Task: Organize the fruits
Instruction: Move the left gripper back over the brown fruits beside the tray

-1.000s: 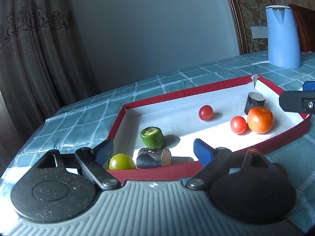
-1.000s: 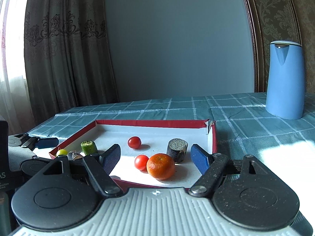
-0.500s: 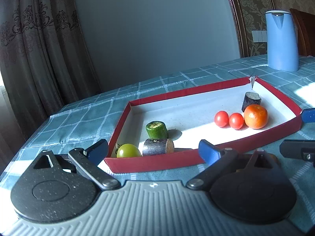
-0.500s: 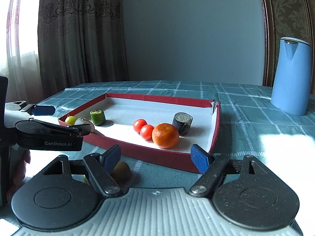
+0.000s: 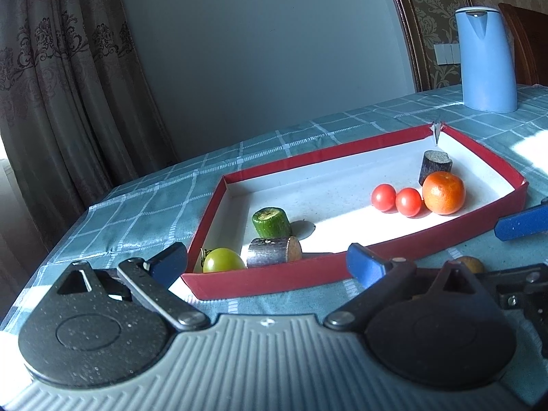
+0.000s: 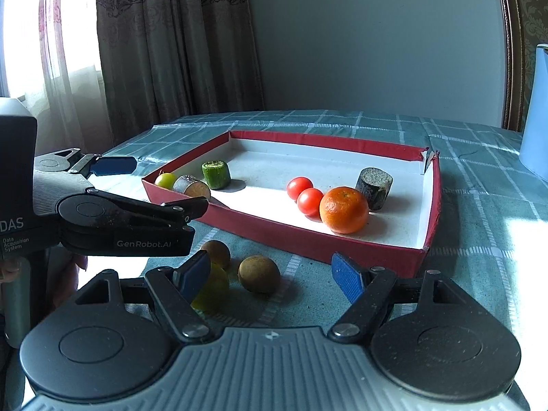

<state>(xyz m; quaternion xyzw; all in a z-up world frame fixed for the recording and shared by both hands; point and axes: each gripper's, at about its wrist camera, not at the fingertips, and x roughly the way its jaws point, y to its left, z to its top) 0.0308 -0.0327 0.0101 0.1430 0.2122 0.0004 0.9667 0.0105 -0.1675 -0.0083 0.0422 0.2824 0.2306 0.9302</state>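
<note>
Fruits lie loose on the checked teal tablecloth (image 6: 479, 157) just ahead of the right gripper (image 6: 274, 275), whose blue-padded fingers (image 6: 346, 275) stand spread with nothing between them: a brown round fruit (image 6: 259, 273) sits between the fingertips' line, a second brown fruit (image 6: 216, 252) lies just behind it to the left, and a yellow-green fruit (image 6: 214, 289) is partly hidden by the left finger. The left gripper (image 5: 267, 263), also spread and empty, hovers low before the near wall of the red-sided tray (image 5: 260, 282). Inside the tray, a green tomato (image 5: 223, 260), a dark cut cylinder lying on its side (image 5: 274, 256) and a cucumber stub (image 5: 271, 222) cluster at the left end; two red tomatoes (image 5: 396, 199) touch an orange (image 5: 443, 192) at the right end, with an upright dark cylinder (image 5: 434, 167) just behind. A blue kettle (image 5: 485, 58) stands well beyond the tray, near patterned curtains (image 5: 65, 78) and a grey wall (image 5: 267, 51).
</note>
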